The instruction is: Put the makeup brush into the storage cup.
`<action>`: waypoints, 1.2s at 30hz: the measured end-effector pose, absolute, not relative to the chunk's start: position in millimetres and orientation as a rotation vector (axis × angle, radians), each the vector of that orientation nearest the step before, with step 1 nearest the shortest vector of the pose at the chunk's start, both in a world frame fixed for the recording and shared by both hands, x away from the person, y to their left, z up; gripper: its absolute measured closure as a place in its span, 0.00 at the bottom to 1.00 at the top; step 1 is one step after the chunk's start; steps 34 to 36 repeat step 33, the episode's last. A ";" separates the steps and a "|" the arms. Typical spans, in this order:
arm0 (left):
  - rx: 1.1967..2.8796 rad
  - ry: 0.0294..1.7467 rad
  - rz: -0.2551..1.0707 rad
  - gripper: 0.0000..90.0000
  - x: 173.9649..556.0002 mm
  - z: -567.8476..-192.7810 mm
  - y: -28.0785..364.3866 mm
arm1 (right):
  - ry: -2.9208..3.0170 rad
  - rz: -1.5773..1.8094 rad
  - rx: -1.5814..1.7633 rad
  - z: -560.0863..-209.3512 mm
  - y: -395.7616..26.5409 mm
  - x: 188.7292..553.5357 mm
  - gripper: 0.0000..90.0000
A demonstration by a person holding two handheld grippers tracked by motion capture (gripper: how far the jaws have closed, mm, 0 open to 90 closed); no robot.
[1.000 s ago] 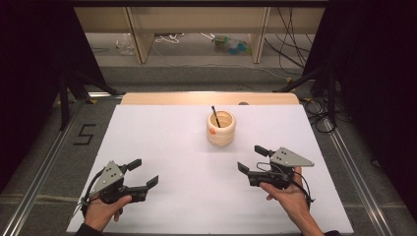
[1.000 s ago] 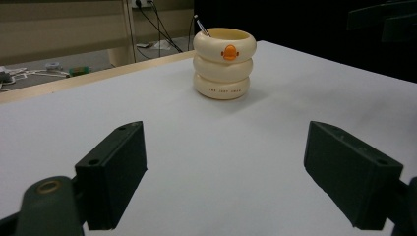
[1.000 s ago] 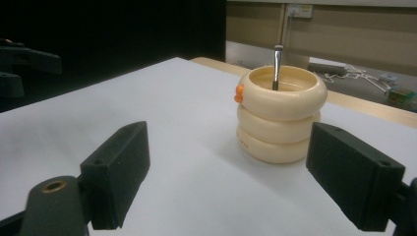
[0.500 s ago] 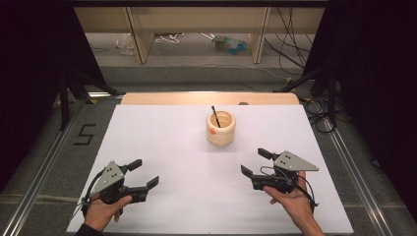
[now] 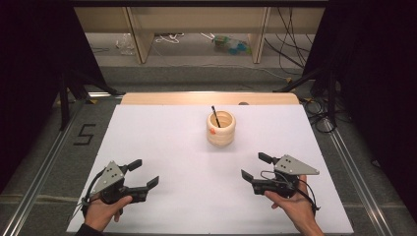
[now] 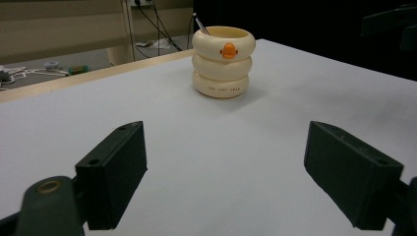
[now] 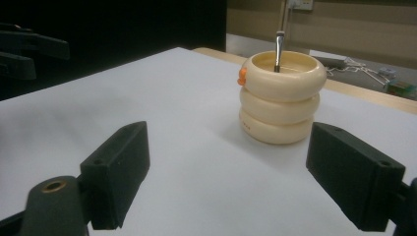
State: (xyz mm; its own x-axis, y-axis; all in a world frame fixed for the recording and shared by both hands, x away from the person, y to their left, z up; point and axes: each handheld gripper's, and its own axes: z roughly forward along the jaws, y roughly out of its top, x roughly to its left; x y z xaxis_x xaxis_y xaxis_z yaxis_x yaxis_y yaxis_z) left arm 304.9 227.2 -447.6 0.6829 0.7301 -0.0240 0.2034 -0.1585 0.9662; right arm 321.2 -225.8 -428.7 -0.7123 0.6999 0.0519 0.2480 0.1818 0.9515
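Hands of a person come in from the bottom of the high view, each one holding a gripper over the white table [image 5: 172,147]. At the left, the left gripper [image 5: 139,173] rests near the front edge in the left hand [image 5: 101,212], its jaws spread apart and with nothing between them. Well apart from both grippers, toward the far middle of the table, stands a cream pen holder [image 5: 221,128] made like three stacked rings, upright, with a thin dark brush [image 5: 215,116] leaning inside it. At the right, the right gripper [image 5: 256,167] is held by the right hand [image 5: 295,210], also released, jaws wide and empty, with the grey three-cornered plate on its top.

The left gripper view shows the front of the pen holder [image 6: 223,61]: an orange duck-bill mark on the top ring and a line of small letters on the bottom ring, too small to read. The right gripper view sees the holder [image 7: 282,97] from another side, so the orange mark sits at its left edge, and the metal ferrule of the brush [image 7: 278,51] is clear there.

The table surface is plain white and matte, with a pale wooden strip [image 5: 209,98] along its far edge. Metal rails run on the floor at both sides, and a mark "5" [image 5: 84,134] is on the grey floor at the left. Behind stand wooden table legs, loose cables and dark curtains.
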 end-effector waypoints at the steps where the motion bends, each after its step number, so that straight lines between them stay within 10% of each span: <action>1: 1.705 0.759 0.550 0.18 304.9 -447.7 227.1 | 2.081 1.533 0.890 -428.1 -227.0 320.1 0.20; 36: 1.701 0.763 0.539 0.18 304.5 -448.0 225.3 | 2.084 1.531 0.879 -429.2 -229.1 316.0 0.19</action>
